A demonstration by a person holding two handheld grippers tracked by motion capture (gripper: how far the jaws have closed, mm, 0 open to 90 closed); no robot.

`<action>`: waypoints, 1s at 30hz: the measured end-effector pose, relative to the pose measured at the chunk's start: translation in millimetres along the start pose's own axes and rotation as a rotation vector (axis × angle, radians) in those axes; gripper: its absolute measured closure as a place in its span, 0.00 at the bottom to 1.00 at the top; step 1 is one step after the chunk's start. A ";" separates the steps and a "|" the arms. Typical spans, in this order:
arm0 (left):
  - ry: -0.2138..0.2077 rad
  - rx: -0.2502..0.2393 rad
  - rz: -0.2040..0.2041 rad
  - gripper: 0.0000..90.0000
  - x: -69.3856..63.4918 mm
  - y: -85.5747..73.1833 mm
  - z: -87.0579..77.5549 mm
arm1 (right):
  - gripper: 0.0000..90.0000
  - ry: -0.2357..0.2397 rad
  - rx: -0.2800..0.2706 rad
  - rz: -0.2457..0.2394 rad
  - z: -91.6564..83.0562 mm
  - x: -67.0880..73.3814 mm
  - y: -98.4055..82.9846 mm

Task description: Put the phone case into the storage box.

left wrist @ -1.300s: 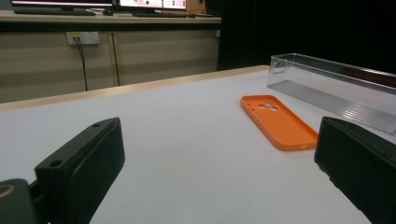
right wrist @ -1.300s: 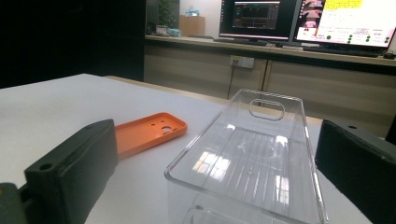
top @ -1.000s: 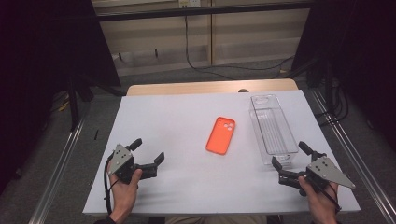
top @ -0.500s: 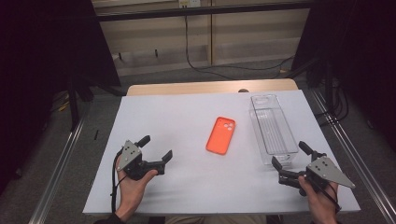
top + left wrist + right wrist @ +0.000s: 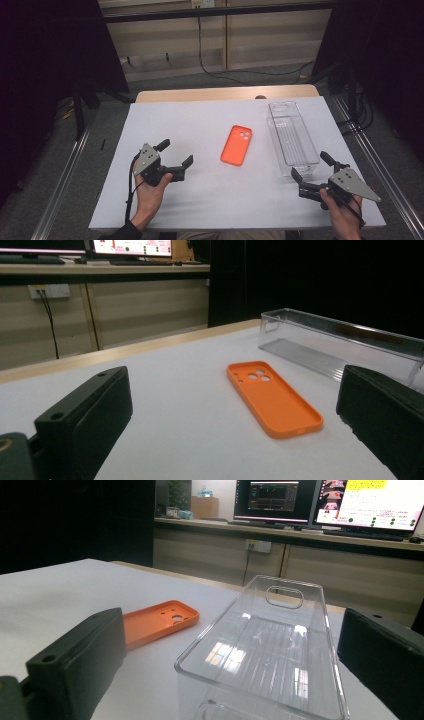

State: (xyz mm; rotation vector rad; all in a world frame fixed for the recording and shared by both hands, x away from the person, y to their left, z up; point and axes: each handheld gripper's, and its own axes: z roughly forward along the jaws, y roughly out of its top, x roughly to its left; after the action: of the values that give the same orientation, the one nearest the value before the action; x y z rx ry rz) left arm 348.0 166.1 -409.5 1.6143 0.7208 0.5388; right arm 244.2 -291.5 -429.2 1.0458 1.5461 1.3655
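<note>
An orange phone case (image 5: pixel 237 145) lies hollow side up in the middle of the white table (image 5: pixel 200 120); it also shows in the left gripper view (image 5: pixel 272 397) and the right gripper view (image 5: pixel 152 622). A clear plastic bin (image 5: pixel 291 137) stands to its right, long and narrow (image 5: pixel 270 645) (image 5: pixel 340 347). My left gripper (image 5: pixel 175 156) is open, a short way left of the case, jaws pointing toward it. My right gripper (image 5: pixel 310 167) is open at the near end of the bin. Nothing is between either pair of jaws.
The table's wooden far edge (image 5: pixel 225 94) borders a gap to a wall with cables. Metal rails (image 5: pixel 65 170) run along both sides of the table. Monitors (image 5: pixel 320 500) stand on a counter beyond.
My left gripper has moved right and slightly forward, toward the orange case. The right gripper has stayed where it was.
</note>
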 end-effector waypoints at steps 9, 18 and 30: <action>-0.027 0.040 -0.001 0.01 1.1 -0.4 17.8 | 0.00 -0.001 0.002 -0.003 -0.1 0.1 -0.1; -0.058 0.058 0.044 0.02 -3.2 7.5 36.5 | 0.00 -0.006 0.000 -0.005 -0.3 -0.1 0.0; -0.103 0.076 0.035 0.06 -10.3 9.2 64.2 | 0.00 -0.005 0.004 -0.010 0.2 0.0 -0.3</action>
State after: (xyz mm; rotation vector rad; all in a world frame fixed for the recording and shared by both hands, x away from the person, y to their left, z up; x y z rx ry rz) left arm 387.1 113.4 -410.5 1.7147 0.6438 0.4542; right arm 244.3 -291.4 -429.6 1.0422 1.5483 1.3527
